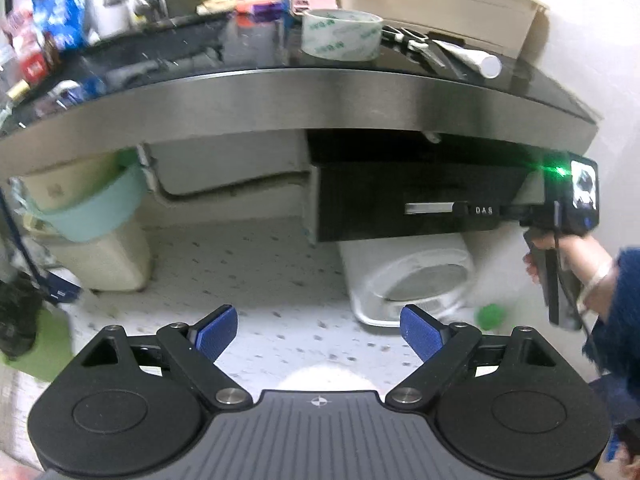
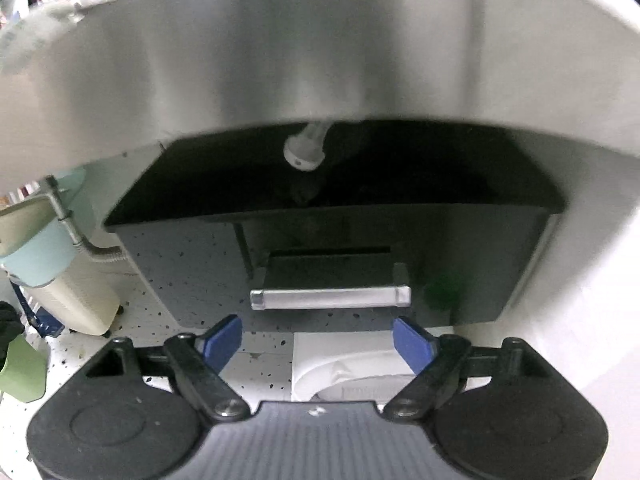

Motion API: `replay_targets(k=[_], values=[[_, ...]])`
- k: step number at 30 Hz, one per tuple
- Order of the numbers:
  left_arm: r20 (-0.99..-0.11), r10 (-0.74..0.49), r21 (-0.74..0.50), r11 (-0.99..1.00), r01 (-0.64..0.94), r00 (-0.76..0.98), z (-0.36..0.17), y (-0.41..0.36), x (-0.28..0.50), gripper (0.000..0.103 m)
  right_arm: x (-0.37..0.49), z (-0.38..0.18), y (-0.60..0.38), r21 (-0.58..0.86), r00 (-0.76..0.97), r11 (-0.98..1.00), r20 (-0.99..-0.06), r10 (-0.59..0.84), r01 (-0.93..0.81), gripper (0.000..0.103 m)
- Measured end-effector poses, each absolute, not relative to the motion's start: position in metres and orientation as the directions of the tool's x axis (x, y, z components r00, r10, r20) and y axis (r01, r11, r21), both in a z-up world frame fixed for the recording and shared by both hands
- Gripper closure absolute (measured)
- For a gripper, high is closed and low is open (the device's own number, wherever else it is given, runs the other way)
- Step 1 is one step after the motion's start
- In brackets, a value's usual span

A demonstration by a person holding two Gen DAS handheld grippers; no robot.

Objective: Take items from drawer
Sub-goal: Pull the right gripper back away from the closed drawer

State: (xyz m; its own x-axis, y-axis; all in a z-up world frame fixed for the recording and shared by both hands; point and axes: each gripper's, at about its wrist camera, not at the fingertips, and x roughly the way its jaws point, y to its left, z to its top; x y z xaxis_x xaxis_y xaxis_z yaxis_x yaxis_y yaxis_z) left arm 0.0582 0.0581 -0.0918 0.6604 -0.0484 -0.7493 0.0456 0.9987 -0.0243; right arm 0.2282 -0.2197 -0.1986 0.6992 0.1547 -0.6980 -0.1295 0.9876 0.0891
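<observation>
A black drawer [image 1: 400, 208] hangs under the steel-edged counter [image 1: 280, 100], pulled partly out, with a silver bar handle [image 1: 430, 208]. In the right wrist view the drawer front [image 2: 192, 272] fills the middle, its handle [image 2: 330, 298] just ahead of my right gripper [image 2: 318, 340], which is open and empty. A white tube-like item [image 2: 304, 148] pokes up from the dark drawer opening. My left gripper [image 1: 318, 332] is open and empty, low over the speckled floor, left of the drawer. The right gripper's body [image 1: 568, 216] shows at the drawer's right end.
On the counter sit a tape roll [image 1: 342, 34], scissors [image 1: 416, 40] and a white tube [image 1: 480, 62]. Below stand a cream bin with a teal liner [image 1: 100, 216], a white appliance [image 1: 412, 280] and a green ball [image 1: 490, 316] on the floor.
</observation>
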Motion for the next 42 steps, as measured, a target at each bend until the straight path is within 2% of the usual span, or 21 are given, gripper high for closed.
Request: replay_targets(k=[6,19,29,34,42], values=[[-0.732,-0.091,-0.050,0.996,0.080,0.676,-0.089,0.049,0.062,0.014,0.173,-0.158,-0.230,0.117,0.739,0.986,-0.652,0.169,-0.122,0.010],[-0.722,-0.083,0.013,0.991,0.133,0.687,-0.063,0.011,0.063,0.013,0.095,-0.086,-0.208,-0.060,0.693,0.996,-0.715,-0.091,0.068,0.010],[-0.729,-0.104,0.052,0.977,0.206,0.677,-0.035,-0.008,0.062,0.013,0.063,-0.024,-0.198,-0.081,0.687,0.996,-0.721,-0.091,0.046,0.010],[-0.734,-0.079,0.020,0.990,0.137,0.675,-0.021,-0.005,0.063,0.013,0.054,-0.007,-0.195,-0.103,0.687,0.994,-0.719,-0.105,0.044,0.010],[-0.728,-0.009,0.058,0.995,0.075,0.685,-0.006,-0.005,0.061,0.012,0.048,0.012,-0.192,-0.048,0.694,0.998,-0.717,-0.068,0.048,0.010]])
